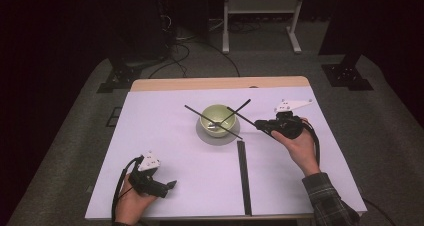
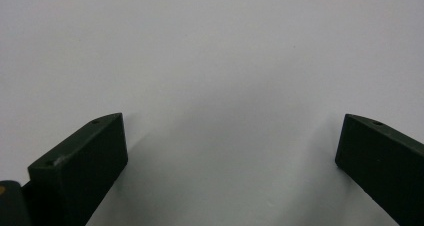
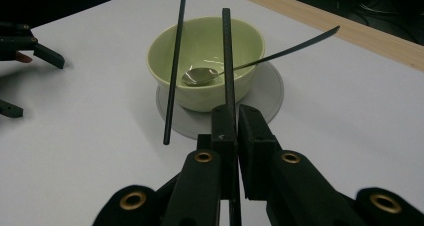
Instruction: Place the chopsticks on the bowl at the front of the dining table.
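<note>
Bowl (image 1: 217, 118) on plate (image 1: 206, 136), spoon (image 3: 200, 76) inside; chopstick (image 1: 212, 122) across rim; strip (image 1: 244, 177) in front.

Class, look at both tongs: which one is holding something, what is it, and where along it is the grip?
The right tongs clamp a black chopstick near its end; the left tongs hold nothing.

The desk (image 1: 165, 151) has a smooth matt white top that looks like paper or laminate, with a strip of bare light wood (image 1: 220, 83) along the far edge. The pale green bowl (image 3: 206, 61) looks like glossy glazed ceramic and sits on a dull grey saucer (image 3: 270, 93), with a shiny metal spoon (image 3: 200, 76) inside and thin matt black chopsticks (image 3: 175, 66) lying across the rim. Both the right tool (image 3: 234, 131) and the left tool (image 2: 230, 151) look like matt black plastic, the right one with brass-coloured rivets (image 3: 204, 157), and the sleeve (image 1: 330, 201) is plaid cloth.
</note>
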A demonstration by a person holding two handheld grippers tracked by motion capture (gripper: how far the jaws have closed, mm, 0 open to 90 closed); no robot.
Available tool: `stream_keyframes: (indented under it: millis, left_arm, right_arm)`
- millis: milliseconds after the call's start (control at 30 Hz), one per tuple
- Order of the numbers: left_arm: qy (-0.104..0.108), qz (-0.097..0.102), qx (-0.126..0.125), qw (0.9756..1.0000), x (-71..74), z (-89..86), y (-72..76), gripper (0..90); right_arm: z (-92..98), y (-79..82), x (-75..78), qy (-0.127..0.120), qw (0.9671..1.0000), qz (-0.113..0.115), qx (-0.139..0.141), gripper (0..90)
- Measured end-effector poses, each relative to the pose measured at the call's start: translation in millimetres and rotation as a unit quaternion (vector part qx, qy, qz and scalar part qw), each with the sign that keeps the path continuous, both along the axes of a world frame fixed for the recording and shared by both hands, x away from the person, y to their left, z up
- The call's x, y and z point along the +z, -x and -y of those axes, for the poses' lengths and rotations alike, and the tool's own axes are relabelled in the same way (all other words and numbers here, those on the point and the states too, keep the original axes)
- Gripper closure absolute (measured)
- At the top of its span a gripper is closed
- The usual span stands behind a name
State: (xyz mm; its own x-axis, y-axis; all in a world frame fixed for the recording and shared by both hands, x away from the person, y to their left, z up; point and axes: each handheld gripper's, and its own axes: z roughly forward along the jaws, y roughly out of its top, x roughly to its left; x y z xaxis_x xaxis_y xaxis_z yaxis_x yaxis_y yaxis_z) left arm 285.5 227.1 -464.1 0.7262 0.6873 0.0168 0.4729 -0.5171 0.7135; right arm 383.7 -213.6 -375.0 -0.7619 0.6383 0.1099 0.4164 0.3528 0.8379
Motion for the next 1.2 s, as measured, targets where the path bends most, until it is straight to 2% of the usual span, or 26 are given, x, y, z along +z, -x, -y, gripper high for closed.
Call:
stream_keyframes:
  millis: [367, 867, 1200]
  left_arm:
    - [0.0, 0.001, 0.0, 1.0, -0.1, 0.0, -0.1, 0.0]
    - [0.0, 0.0, 0.0, 1.0, -0.1, -0.1, -0.2, 0.0]
    - [0.001, 0.0, 0.0, 1.0, -0.2, 0.0, -0.1, 0.0]
  right_arm:
    - [-14.5, -17.0, 3.3, -0.007, 1.0, -0.003, 0.0, 85.7]
    - [-42.3, -36.3, 8.3, -0.001, 1.0, -0.004, 0.001, 85.7]
    - [-61.7, -48.6, 3.0, -0.002, 0.9999, -0.012, -0.001, 85.7]
